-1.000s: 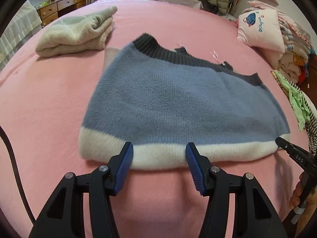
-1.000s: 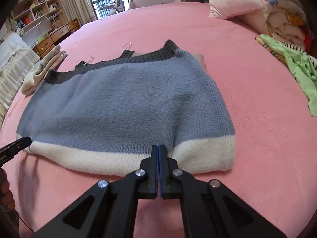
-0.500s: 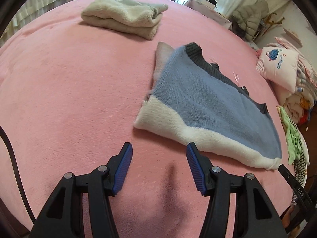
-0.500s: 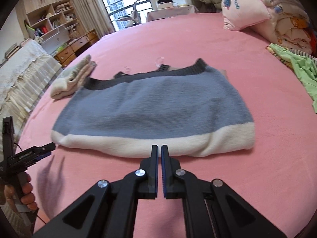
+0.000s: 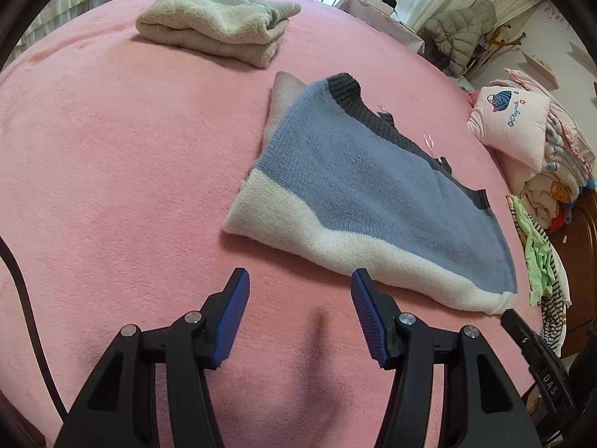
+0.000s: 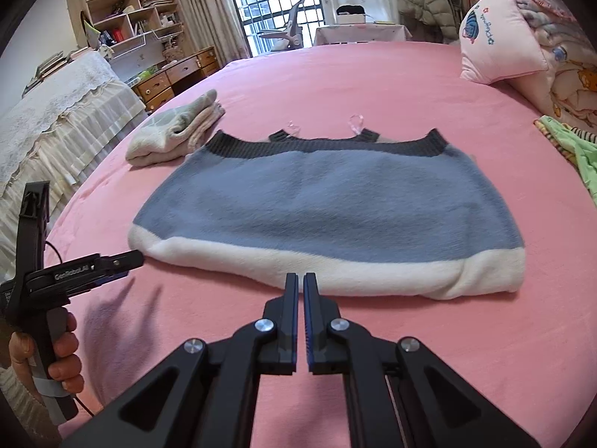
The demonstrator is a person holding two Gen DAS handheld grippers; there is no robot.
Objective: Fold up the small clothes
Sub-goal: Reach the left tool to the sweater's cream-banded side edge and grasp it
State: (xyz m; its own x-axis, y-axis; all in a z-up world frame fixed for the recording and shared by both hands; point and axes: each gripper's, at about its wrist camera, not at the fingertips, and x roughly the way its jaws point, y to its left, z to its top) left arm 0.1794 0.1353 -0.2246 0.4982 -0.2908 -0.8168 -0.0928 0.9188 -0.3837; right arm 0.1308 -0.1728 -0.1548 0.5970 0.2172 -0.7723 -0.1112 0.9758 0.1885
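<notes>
Sweater (image 6: 328, 209), blue with a white hem, lies folded flat on the pink bed (image 6: 447, 86). Left tool (image 5: 298, 313) gapes wide before it; right tool (image 6: 300, 291) nearly closed, empty, near the hem.

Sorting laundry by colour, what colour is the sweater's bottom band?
Cream white, below the blue body; the sweater shows best in the right wrist view.

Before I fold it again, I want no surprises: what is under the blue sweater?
A pinkish-beige layer pokes out from under the blue sweater at its collar corner, on the pink blanket. Whether that is a sleeve or another garment stays covered.
</notes>
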